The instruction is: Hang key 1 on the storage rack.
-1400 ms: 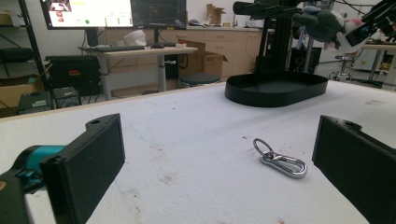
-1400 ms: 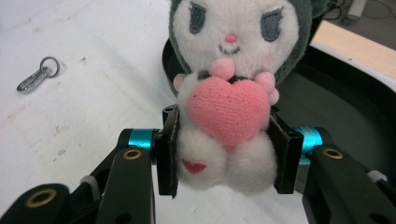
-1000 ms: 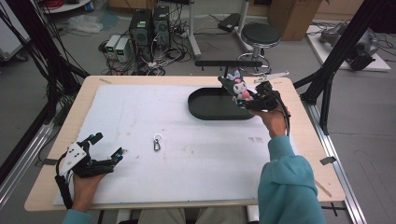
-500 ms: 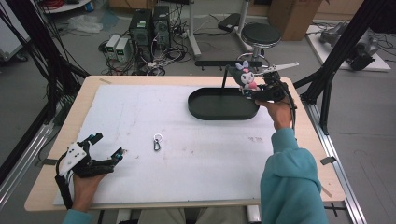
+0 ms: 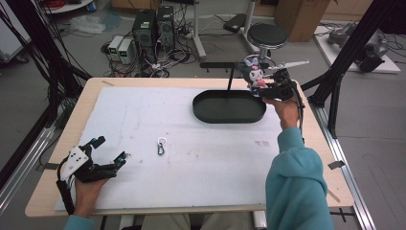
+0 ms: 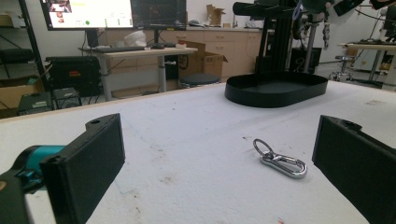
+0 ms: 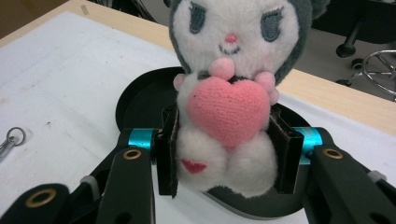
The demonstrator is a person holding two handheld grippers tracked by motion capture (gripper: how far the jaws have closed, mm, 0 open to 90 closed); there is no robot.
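Plush toy is clamped at its lower body between the pads of the right gripper, upright, head above the jaws, heart facing the camera. It hangs above the far right rim of the black oval tray, whose long axis runs left to right. The tray lies directly below and slightly nearer than the toy, so a release there likely needs a short descent. Left gripper rests well left of the tray, jaws apart and empty, with the metal clip just ahead.
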